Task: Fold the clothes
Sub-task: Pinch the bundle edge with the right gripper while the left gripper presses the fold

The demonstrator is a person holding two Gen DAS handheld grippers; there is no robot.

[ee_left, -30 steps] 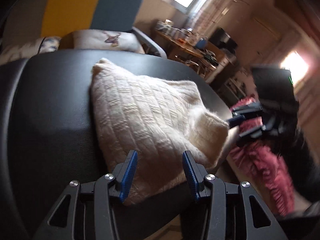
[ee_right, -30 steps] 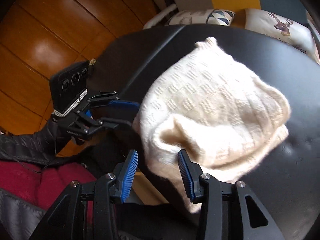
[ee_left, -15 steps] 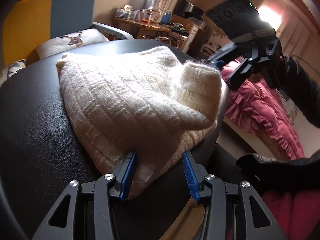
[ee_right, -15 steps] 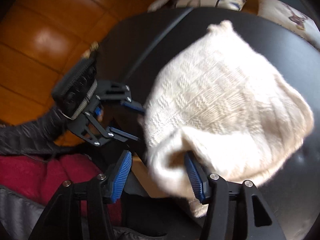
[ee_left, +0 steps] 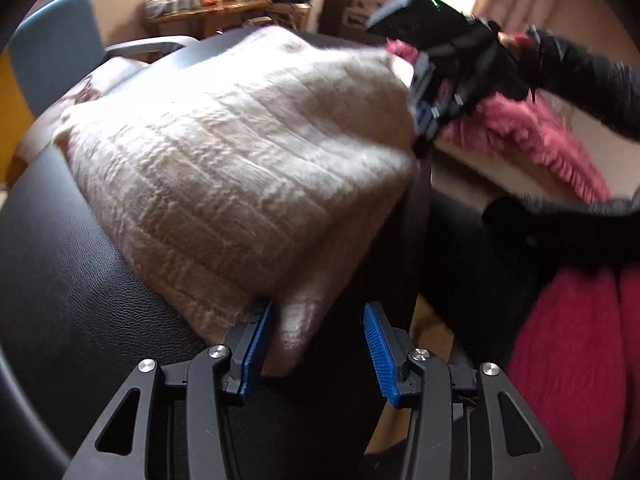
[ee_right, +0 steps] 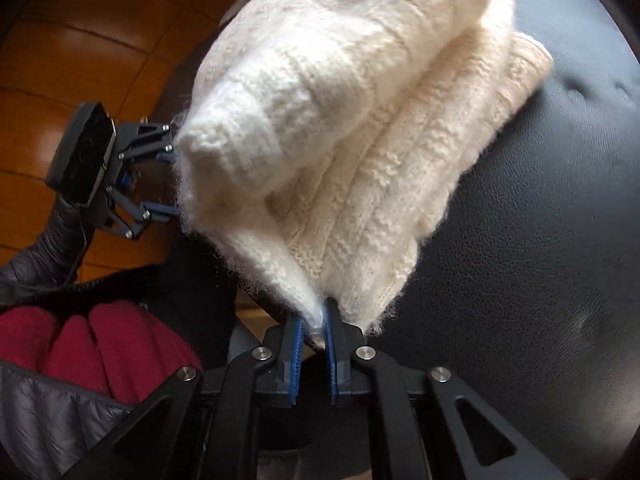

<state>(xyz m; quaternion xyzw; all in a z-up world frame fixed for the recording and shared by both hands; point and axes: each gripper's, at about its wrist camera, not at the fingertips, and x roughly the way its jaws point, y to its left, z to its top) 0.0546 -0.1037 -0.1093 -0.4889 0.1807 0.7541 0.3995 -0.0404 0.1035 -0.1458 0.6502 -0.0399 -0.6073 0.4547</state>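
The sweater (ee_left: 240, 168) is cream white and fluffy, with a knitted pattern. It lies folded in a thick pile on a black leather seat (ee_left: 80, 300). One side of the pile hangs a little over the edge of the seat.

The right gripper (ee_right: 312, 340) is closing its two blue pads on a small corner of the sweater. The corner sits squeezed between the pads, and the pads are almost together. From the left wrist camera this gripper looks blurry, and it is at the far edge of the sweater.

The left gripper (ee_left: 316, 344) has its blue pads apart. A floppy bit of the sweater hangs down between them. It lies against one pad, and the other pad is clear of it, so the pads are not pinching it. From the right wrist camera, this gripper is partly hidden behind the sweater on the far side.

A dark puffy sleeve (ee_right: 52, 248) goes to the left gripper. Another dark sleeve (ee_left: 592, 84) goes to the right gripper. Something red and soft (ee_right: 100, 348) is close to the cameras, below the seat edge. A pink fuzzy blanket (ee_left: 532, 136) lies farther back. The floor (ee_right: 60, 60) is shiny brown wood. Behind the seat is a blue chair (ee_left: 52, 52), and a wooden table (ee_left: 208, 12) with many small things on it.
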